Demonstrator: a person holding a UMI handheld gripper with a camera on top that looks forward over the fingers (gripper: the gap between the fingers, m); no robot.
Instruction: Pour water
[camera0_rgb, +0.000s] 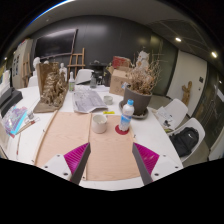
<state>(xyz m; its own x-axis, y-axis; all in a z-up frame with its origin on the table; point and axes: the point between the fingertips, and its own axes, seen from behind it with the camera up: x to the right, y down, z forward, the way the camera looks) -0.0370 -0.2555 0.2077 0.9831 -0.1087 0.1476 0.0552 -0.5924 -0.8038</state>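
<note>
Gripper (110, 160) is spread wide with nothing in it, hovering over the brown mat (88, 140) on the tabletop (160, 135). Beyond the fingers sit a pale cup (100, 122) and, just beside it, a water bottle (126, 115) with a blue label. I'd go for the bottle first: line up square, grab mid-body, stay clear of the cup.
</note>
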